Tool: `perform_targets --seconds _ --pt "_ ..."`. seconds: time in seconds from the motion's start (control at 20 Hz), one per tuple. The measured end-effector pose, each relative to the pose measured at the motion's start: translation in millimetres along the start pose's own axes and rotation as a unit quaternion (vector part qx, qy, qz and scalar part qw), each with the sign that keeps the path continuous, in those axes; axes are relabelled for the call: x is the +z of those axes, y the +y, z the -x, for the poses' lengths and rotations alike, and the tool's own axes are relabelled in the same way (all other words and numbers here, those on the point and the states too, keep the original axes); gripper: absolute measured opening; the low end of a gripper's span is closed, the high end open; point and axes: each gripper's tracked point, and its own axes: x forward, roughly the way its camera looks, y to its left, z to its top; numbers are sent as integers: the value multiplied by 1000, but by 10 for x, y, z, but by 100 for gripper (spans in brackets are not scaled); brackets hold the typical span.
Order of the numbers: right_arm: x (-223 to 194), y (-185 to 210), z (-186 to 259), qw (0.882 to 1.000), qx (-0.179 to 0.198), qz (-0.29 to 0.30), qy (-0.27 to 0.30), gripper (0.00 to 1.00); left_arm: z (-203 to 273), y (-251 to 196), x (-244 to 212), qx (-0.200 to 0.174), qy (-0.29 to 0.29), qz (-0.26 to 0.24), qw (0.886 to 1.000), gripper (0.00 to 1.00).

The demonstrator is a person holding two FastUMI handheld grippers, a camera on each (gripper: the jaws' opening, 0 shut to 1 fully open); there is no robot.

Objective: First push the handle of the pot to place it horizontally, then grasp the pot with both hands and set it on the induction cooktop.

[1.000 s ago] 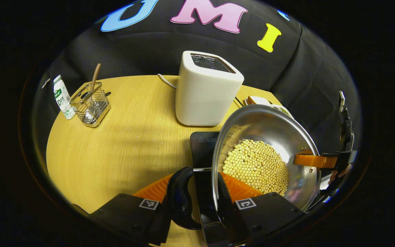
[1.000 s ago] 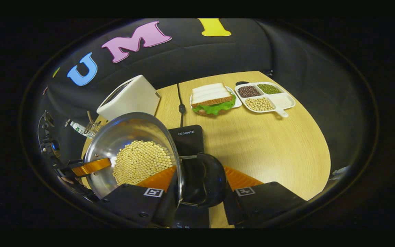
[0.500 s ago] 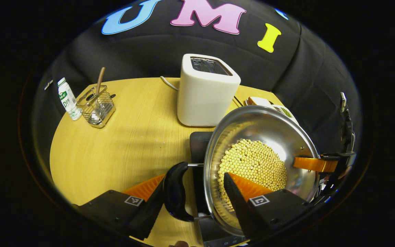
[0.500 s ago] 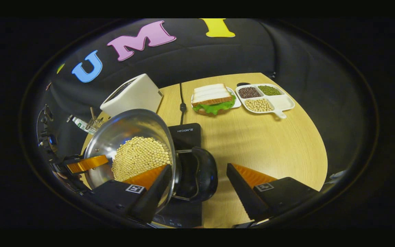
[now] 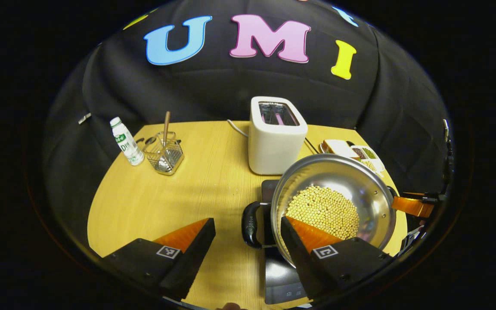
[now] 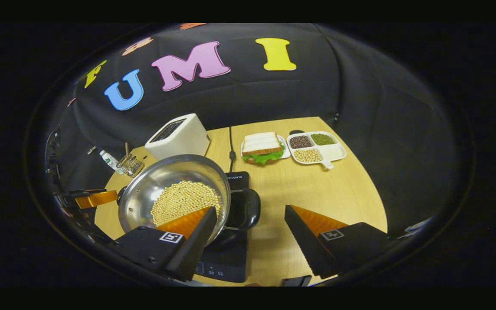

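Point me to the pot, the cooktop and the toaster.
pot (image 5: 362, 183), left gripper view, bare inner wall
cooktop (image 6: 226, 258), right gripper view, front panel
toaster (image 5: 274, 148), left gripper view, front face

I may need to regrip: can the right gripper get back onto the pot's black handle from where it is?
Probably yes. The right gripper is open, and the pot's black handle lies just ahead between its fingers, nothing in between; the pot sits on the induction cooktop.

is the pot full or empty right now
Partly full. The pot on the induction cooktop holds a layer of pale yellow beans across its bottom, with bare steel wall showing above them.
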Motion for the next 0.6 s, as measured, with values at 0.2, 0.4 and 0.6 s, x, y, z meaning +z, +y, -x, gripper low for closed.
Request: perform_targets --seconds 0.2,0.4,0.6 --pt "299 -73 509 998 -23 10 -58 99 584 40 288 16 -59 -25 998 95" --pt "652 -79 1117 990 -49 19 -133 99 1166 130 553 20 -123 -2 992 95" --pt "942 34 1825 975 -49 -5 -217 99 1823 289 826 32 -196 9 980 95"
